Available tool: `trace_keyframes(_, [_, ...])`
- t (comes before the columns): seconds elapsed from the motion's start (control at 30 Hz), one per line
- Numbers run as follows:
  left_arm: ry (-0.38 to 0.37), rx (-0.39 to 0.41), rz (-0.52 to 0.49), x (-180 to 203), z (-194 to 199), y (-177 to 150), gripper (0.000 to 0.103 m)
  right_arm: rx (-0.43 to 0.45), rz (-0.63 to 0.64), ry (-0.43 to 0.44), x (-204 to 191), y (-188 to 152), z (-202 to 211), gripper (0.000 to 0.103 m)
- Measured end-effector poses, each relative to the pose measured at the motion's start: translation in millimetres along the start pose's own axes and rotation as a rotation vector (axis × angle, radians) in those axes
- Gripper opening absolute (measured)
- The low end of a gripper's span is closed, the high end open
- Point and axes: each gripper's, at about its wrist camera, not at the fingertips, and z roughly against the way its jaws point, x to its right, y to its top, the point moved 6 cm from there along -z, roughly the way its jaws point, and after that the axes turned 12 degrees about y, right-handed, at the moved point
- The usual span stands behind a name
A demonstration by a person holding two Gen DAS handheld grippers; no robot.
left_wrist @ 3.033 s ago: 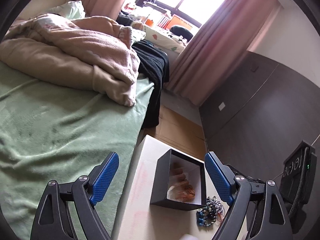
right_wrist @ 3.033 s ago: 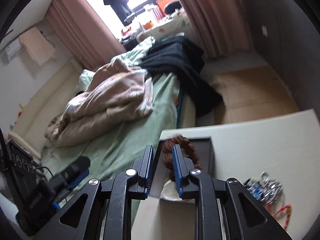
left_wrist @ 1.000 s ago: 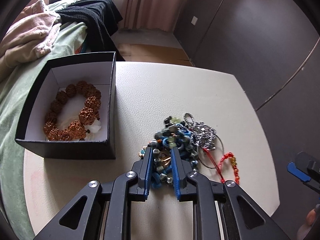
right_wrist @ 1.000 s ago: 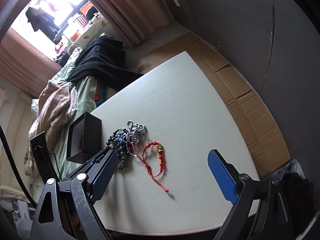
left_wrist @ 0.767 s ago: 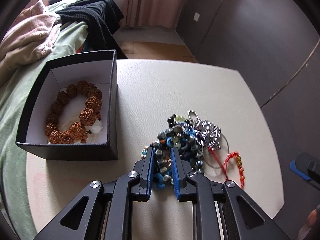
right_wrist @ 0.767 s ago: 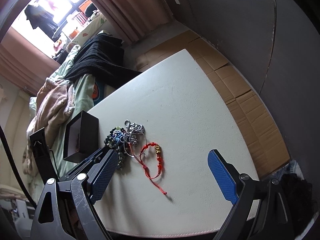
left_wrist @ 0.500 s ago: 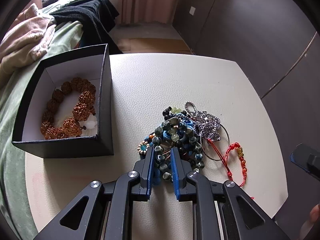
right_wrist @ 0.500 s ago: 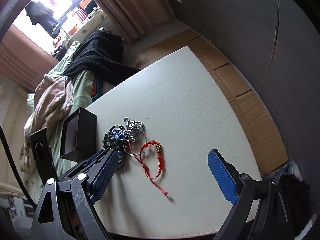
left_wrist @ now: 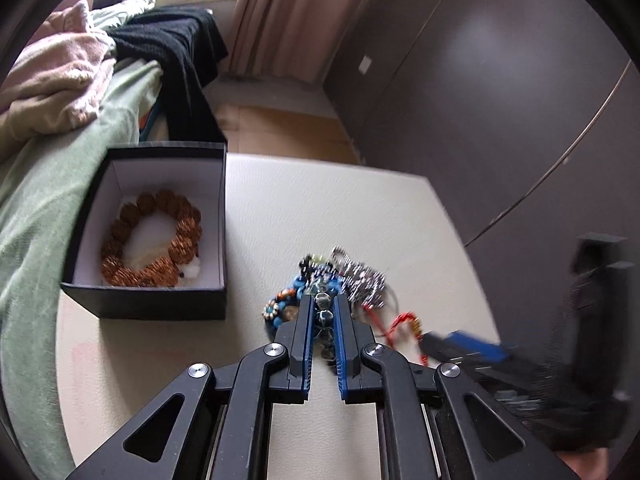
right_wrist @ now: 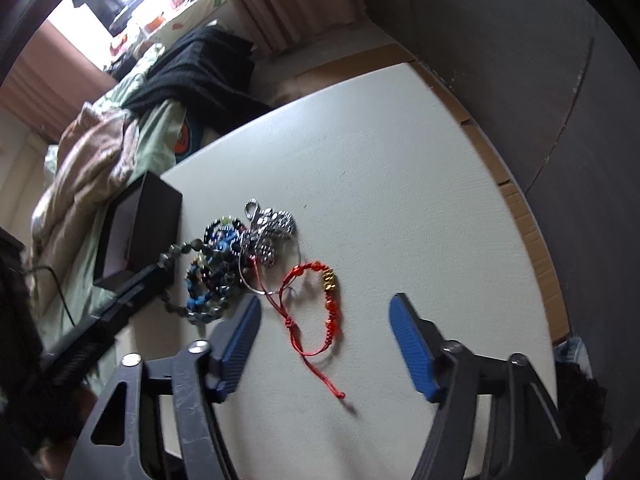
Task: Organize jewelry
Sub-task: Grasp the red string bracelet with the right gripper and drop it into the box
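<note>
A heap of jewelry (left_wrist: 298, 282) lies on the white table (left_wrist: 320, 208). My left gripper (left_wrist: 323, 300) is closing its jaws on a dark grey-green bead bracelet (left_wrist: 325, 316); in the right wrist view that bracelet (right_wrist: 188, 249) stretches up from the heap to the left gripper's tip. My right gripper (right_wrist: 325, 303) hangs low over a red cord bracelet (right_wrist: 333, 314). Its jaws are closing with the bracelet lying between them, pads clear of it. A black box (left_wrist: 216, 200) to the left holds a brown bead bracelet (left_wrist: 148, 240).
A silver chain (right_wrist: 272, 224) lies tangled at the heap's far side. A bed with a green sheet (left_wrist: 36, 208) and blankets borders the table's left. A dark wall (left_wrist: 500, 100) runs along the right, with cardboard on the floor (right_wrist: 520, 200).
My left gripper has tightened on the bead strand and risen, drawing it out of the heap. My right gripper has dropped closer to the red bracelet and its jaws have narrowed.
</note>
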Motion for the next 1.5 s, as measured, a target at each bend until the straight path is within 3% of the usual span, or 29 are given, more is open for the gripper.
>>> trace_keyframes(0.1, [-0.032, 0.039, 0.011, -0.4, 12.6, 5.5, 0.009, -0.038, 0.026, -0.027, -2.8, -2.0, -16.0, 0.036])
trace_keyframes(0.27, [-0.064, 0.084, 0.045, -5.7, 30.8, 16.5, 0.009, -0.036, 0.094, -0.161, -3.1, -2.5, -27.2, 0.025])
trace_keyframes(0.33, [-0.074, 0.113, 0.051, -9.2, 40.6, 20.7, 0.009, -0.040, 0.140, -0.220, -6.7, -5.2, -29.8, 0.011])
trace_keyframes(0.4, [-0.092, 0.142, 0.065, -15.0, 51.6, 26.8, 0.009, -0.041, 0.167, -0.234, -9.2, -5.7, -30.7, 0.009])
trace_keyframes(0.57, [-0.117, 0.174, 0.130, -35.4, 70.2, 36.1, 0.009, 0.034, 0.145, -0.175, -13.7, 1.1, -9.9, 0.009])
trace_keyframes(0.9, [-0.126, 0.212, 0.189, -67.4, 80.9, 54.0, 0.010, 0.212, 0.143, 0.081, -52.1, 16.4, 39.6, 0.009])
trace_keyframes(1.03, [-0.117, 0.208, 0.199, -76.1, 74.4, 57.8, 0.010, 0.236, 0.145, 0.178, -74.5, 24.0, 39.5, 0.009])
trace_keyframes(1.27, [-0.111, 0.203, 0.272, -95.1, 59.1, 65.9, 0.010, 0.259, 0.174, 0.259, -107.3, 32.8, 24.9, 0.009])
trace_keyframes(1.37, [-0.115, 0.168, 0.307, -103.8, 49.2, 69.0, 0.015, 0.259, 0.186, 0.283, -118.0, 36.3, 17.3, 0.009])
trace_keyframes(1.43, [-0.123, 0.147, 0.347, -111.8, 44.4, 70.7, 0.029, 0.257, 0.188, 0.302, -122.5, 37.3, 13.9, 0.009])
trace_keyframes(1.5, [-0.114, 0.166, 0.396, -123.6, 45.0, 71.2, 0.058, 0.253, 0.189, 0.325, -129.3, 41.1, 7.8, 0.009])
